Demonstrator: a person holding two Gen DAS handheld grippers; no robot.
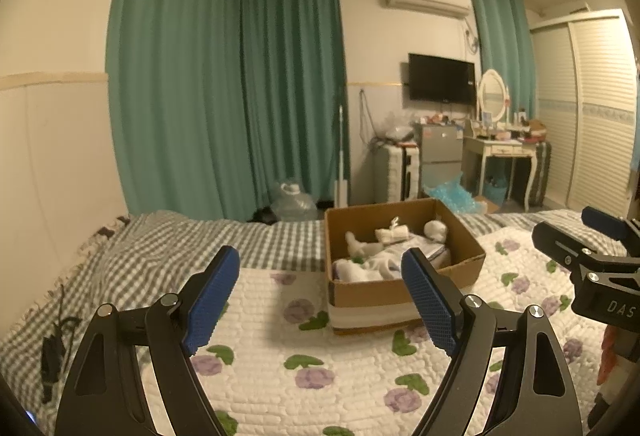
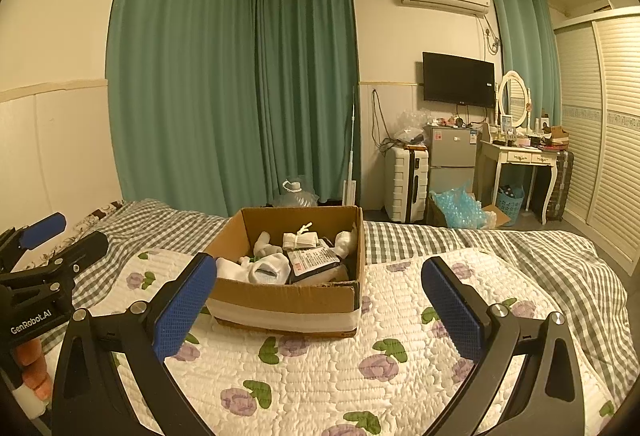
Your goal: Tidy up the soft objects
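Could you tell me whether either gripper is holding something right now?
No, the left gripper and right gripper are both open with nothing between their fingers.

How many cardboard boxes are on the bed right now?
1: the open cardboard box sits on the floral quilt ahead of both open tongs, holding socks. Another box stands on the floor beyond, not on the bed.

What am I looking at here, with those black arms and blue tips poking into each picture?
These are two hand-held grabbing tools, one in each of a person's hands, each with a small wide-angle camera looking along its two fingers. One picture comes from the left gripper, the other from the right gripper. The blue pads are the fingers; both pairs stand wide apart and hold nothing. Ahead, on a flowered quilt over a checked bedspread, sits an open cardboard box with white socks and other soft items inside. Each camera also catches the other tool at its edge.
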